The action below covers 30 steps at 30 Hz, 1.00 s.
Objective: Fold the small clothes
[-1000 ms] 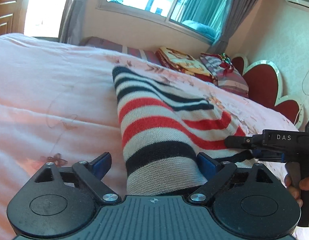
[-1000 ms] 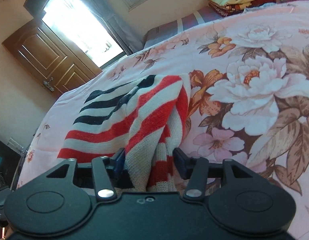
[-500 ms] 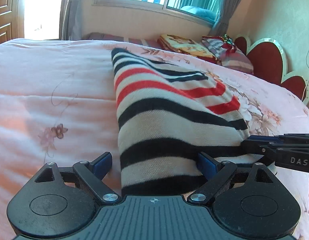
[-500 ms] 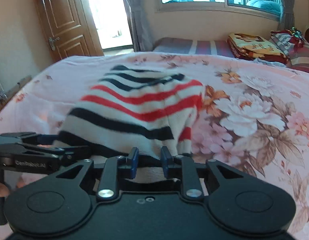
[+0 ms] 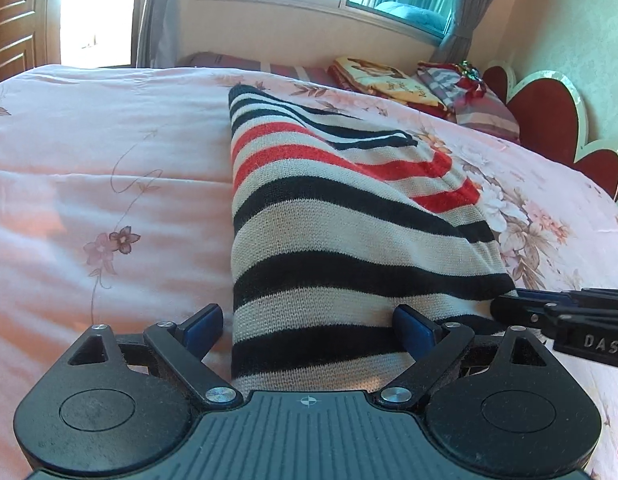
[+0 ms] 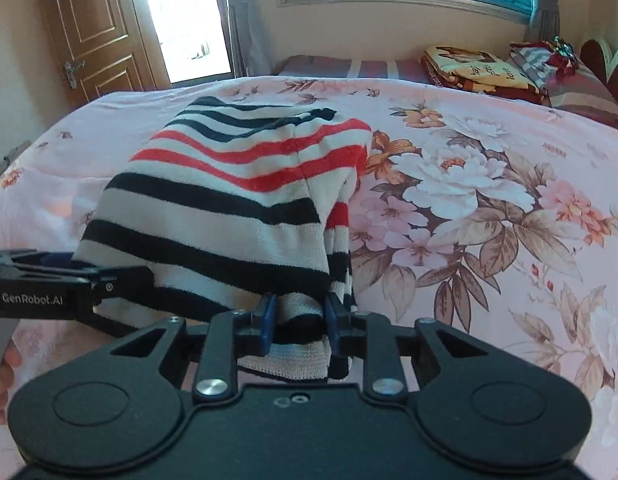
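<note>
As seen from the left wrist view, a striped sweater [image 5: 329,216] is held up at its near edge over a pink floral bedspread [image 5: 89,160], its far end resting on the bed. The left gripper [image 5: 309,320] stands spread wide, its blue fingers [image 5: 409,326] well apart with the knit lying between them and no squeeze evident. The right gripper [image 5: 509,304] is seen at the right edge, reaching the sweater's near corner.

From the right wrist view, the right gripper [image 6: 299,316] is pressed onto a bunched layer of the sweater [image 6: 237,200], pinching it. The left gripper [image 6: 77,276] enters from the left at the garment's other near corner. Sleeves appear already tucked in, so lengthwise folding is judged done. A crosswise fold is judged left, with the raised near edge not yet laid toward the far end.
</note>
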Each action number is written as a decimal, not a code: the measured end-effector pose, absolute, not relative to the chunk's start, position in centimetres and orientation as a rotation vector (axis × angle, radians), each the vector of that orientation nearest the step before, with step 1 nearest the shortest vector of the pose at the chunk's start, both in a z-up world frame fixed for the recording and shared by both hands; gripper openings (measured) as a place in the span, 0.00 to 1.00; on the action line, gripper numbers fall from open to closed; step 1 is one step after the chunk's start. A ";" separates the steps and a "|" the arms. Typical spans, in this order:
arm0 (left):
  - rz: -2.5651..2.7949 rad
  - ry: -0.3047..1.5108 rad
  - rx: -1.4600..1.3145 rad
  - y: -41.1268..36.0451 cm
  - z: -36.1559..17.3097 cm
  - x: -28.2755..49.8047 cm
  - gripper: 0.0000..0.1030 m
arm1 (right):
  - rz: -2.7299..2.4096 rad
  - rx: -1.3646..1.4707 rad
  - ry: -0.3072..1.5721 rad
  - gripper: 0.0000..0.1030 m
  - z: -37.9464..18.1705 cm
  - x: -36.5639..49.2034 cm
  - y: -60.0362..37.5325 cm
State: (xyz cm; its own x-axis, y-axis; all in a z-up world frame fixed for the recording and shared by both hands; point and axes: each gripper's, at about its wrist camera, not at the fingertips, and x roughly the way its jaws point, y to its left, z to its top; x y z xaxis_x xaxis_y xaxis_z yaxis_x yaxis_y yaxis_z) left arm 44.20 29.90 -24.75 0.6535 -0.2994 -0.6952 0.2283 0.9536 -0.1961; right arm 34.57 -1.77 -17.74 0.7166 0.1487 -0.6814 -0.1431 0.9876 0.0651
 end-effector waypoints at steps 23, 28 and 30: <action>-0.171 0.844 -0.097 28.7 -20.6 47.2 1.00 | 0.084 0.023 0.624 0.41 -13.5 38.9 0.0; -0.138 0.851 -0.018 27.5 -21.3 51.5 1.00 | 0.010 0.022 0.625 0.41 -14.3 42.3 0.2; -0.143 0.882 -0.001 27.0 -22.3 52.6 1.00 | -0.040 -0.052 0.698 0.41 -16.1 43.7 0.6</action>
State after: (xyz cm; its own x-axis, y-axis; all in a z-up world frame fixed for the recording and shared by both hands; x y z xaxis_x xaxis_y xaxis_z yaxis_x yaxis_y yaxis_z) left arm 52.60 26.99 -22.32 0.6270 -0.1247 -0.7690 0.1240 0.9905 -0.0596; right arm 43.71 0.55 -16.06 0.7656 -0.0539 -0.6410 0.0191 0.9979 -0.0611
